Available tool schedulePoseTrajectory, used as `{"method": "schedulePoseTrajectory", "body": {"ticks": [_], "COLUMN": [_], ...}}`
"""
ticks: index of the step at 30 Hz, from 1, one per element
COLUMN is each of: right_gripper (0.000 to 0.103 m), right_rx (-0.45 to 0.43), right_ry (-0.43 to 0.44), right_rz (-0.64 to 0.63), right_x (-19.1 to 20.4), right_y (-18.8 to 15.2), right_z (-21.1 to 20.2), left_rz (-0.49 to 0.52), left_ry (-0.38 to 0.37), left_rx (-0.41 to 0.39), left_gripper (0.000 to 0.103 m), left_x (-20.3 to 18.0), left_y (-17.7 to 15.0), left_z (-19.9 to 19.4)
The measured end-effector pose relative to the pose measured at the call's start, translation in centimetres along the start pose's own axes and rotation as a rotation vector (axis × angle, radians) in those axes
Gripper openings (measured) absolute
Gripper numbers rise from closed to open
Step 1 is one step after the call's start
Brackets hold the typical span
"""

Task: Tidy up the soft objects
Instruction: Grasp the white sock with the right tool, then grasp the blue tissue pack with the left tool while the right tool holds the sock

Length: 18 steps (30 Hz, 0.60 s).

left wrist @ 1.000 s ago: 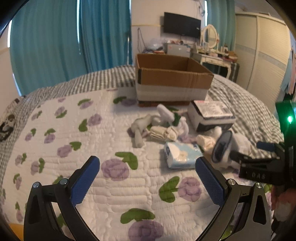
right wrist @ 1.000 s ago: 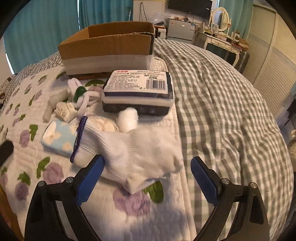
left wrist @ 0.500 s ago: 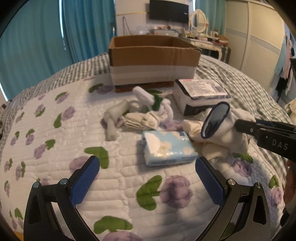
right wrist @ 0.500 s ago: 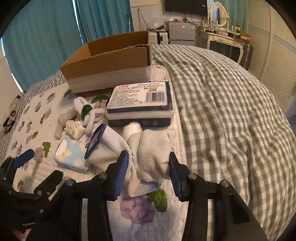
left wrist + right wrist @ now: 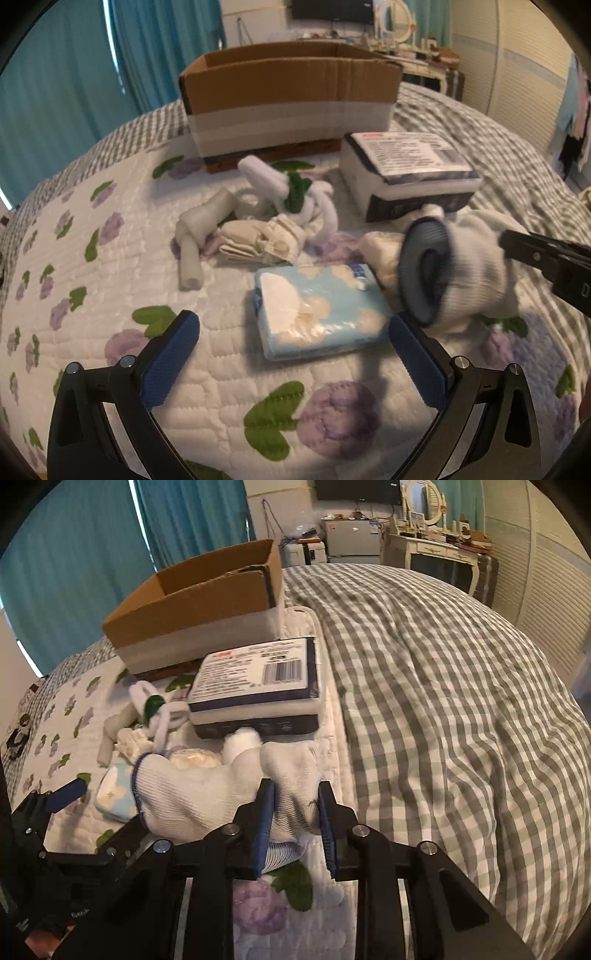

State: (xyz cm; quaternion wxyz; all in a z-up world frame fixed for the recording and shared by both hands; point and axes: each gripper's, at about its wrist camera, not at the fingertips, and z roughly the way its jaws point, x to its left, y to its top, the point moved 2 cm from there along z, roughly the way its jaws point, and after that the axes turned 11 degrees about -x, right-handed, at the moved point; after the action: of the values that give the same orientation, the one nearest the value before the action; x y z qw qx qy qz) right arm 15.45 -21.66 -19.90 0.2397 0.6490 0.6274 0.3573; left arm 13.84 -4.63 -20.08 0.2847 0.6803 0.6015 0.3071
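Right gripper (image 5: 294, 812) clamps a white glove (image 5: 207, 794) above the floral quilt (image 5: 110, 295).
The cardboard box (image 5: 291, 99) stands behind; the barcoded wipes pack (image 5: 258, 686) has unreadable print; left gripper (image 5: 295, 354) hangs spread wide over the blue tissue packet (image 5: 317, 314).

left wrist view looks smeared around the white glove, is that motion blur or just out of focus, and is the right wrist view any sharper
Left wrist view: the white glove and right gripper are streaked like motion blur, while the tissue pack is fairly crisp. Right wrist view: the glove is sharper, the checked blanket slightly smeared; both bend at the fisheye edges.
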Motion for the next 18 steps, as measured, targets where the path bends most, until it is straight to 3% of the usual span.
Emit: {"method": "schedulePoseTrajectory", "body": {"ticks": [2,5,9,12,18], "right_gripper": [0.033,0.040,0.059,0.060,0.060], "right_rx": [0.019,0.021,0.039,0.040,0.015], "right_ry": [0.000,0.000,-0.011,0.006,0.079], "right_rz": [0.005,0.025,0.056,0.101,0.098], "right_x": [-0.2,-0.4,-0.9,-1.5,-0.4], "right_y": [-0.3,-0.5,-0.7,-0.8,-0.4], "right_z": [0.5,0.9,1.4,1.4,0.9], "left_rz": [-0.007,0.010,0.060,0.087,0.084], "left_ry": [-0.002,-0.027,-0.066,-0.095,-0.138], "left_rx": [0.005,0.039,0.042,0.054,0.054], "left_gripper": [0.103,0.088,0.075,0.073,0.055], "left_x": [0.2,-0.2,-1.1,-1.7,-2.0], "left_y": [0.1,-0.2,-0.7,-1.1,-1.3], "left_z": [0.4,1.1,0.4,0.1,-0.2]}}
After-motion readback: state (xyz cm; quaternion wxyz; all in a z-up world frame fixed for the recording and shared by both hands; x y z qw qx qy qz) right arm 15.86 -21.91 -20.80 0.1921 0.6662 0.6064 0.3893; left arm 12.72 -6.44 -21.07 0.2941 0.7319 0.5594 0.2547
